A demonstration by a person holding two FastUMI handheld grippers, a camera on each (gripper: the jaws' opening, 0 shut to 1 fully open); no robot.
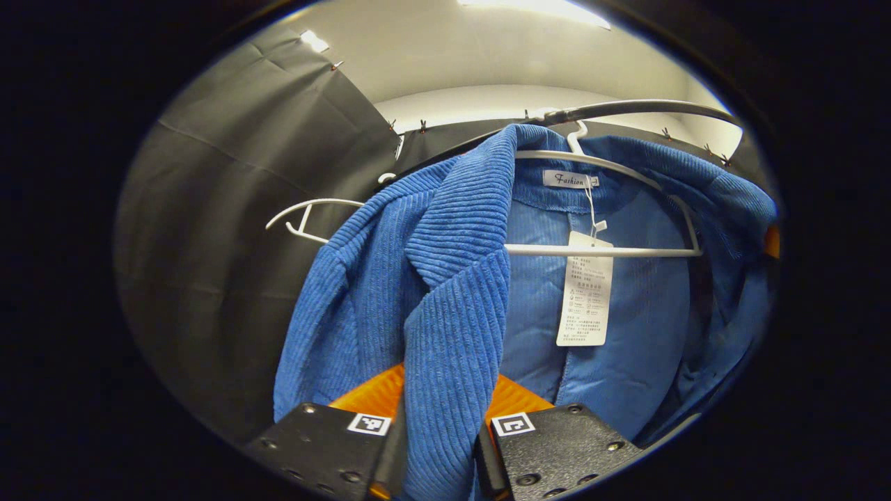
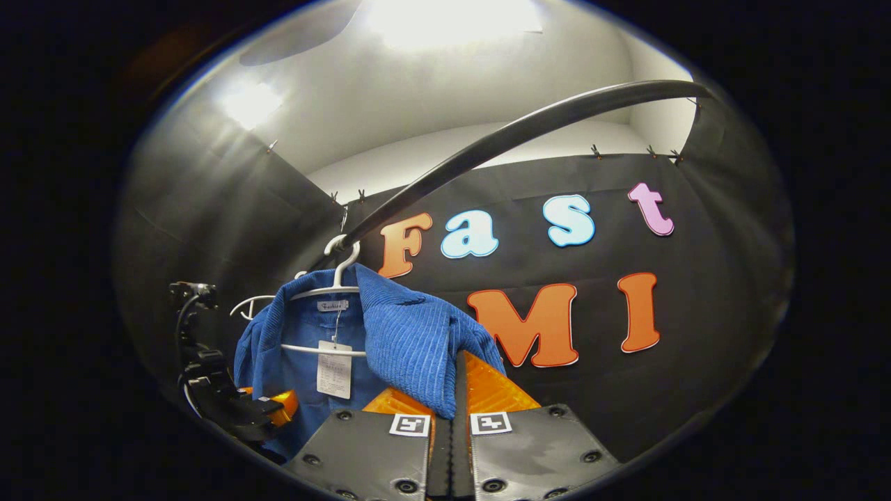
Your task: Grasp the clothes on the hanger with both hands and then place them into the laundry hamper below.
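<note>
Blue corduroy jacket (image 1: 445,278) hanging on a white hanger (image 1: 612,252) from the dark rail (image 2: 515,132). Left hand-held gripper (image 1: 440,445) clamped on the lapel, below the hanger's bar; right hand-held gripper (image 2: 451,435) pinched together on the other front edge, beside the hanger. Probably soft, floppy and fairly weighty, with ribbed cloth that grips well. Best taken near the shoulders, then lifted clear of the hanger.

A dark curved rail (image 2: 515,132) crosses overhead; ceiling light (image 2: 445,21) glares, perhaps a panel.
</note>
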